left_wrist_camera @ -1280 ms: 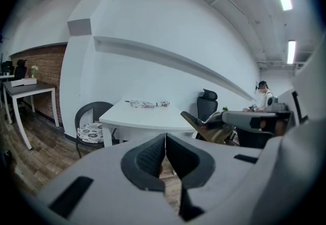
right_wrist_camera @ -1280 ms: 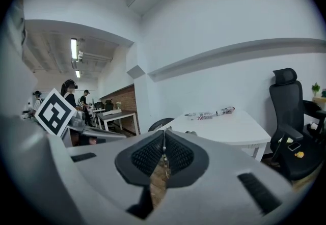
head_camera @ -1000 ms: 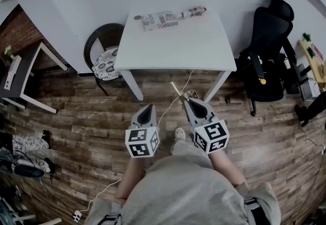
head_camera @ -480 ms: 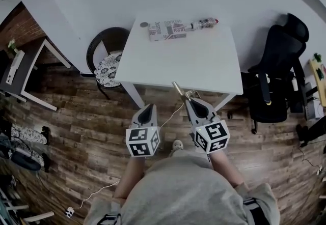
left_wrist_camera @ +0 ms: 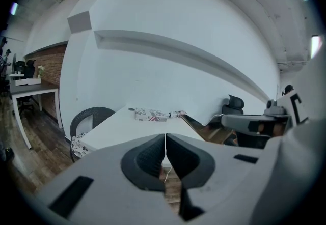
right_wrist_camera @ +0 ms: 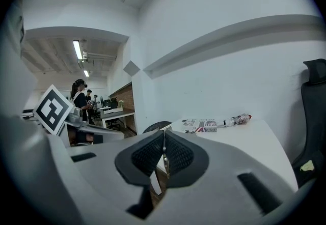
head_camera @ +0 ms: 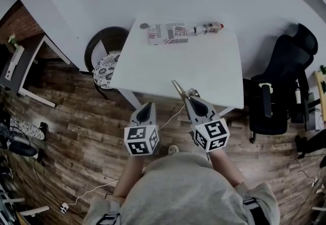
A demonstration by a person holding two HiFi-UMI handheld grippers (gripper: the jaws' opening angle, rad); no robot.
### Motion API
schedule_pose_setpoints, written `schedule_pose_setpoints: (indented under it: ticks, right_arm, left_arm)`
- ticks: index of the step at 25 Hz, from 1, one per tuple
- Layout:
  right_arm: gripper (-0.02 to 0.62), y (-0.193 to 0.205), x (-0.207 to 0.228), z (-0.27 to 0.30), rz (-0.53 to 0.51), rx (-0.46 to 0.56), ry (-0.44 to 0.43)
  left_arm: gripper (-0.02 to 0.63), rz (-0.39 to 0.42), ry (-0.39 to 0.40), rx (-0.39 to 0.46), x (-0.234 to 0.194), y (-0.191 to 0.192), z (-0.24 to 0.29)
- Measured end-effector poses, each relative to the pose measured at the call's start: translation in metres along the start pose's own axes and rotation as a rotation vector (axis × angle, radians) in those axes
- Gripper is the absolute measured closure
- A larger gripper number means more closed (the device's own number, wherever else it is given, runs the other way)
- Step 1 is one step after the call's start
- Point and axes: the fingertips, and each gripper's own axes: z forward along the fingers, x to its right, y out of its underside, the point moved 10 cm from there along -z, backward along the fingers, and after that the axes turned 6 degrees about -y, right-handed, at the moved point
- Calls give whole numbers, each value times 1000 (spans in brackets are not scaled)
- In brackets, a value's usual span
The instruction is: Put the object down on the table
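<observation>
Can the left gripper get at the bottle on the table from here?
Probably not yet: the left gripper hangs short of the table, and the bottle lies at its far edge. Nothing stands between.

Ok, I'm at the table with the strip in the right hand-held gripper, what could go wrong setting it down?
The right hand-held gripper pinches the thin strip at one end only, so the long free part may swing or slip on landing. Its tip pokes ahead toward the near edge of the table; coming in low, it could knock it. A white cable trails across the floor underfoot and could snag a step.
</observation>
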Motion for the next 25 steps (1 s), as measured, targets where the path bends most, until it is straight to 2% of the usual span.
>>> schedule_pose_setpoints:
  ticks: [14, 25]
  right_arm:
    - [588, 6, 50, 47, 0, -26, 1]
    - [588, 26, 83, 116, 20, -104, 29]
  left_arm:
    - [597, -1, -67, -34, -11, -4, 28]
    - [597, 4, -53, -68, -37, -16, 81]
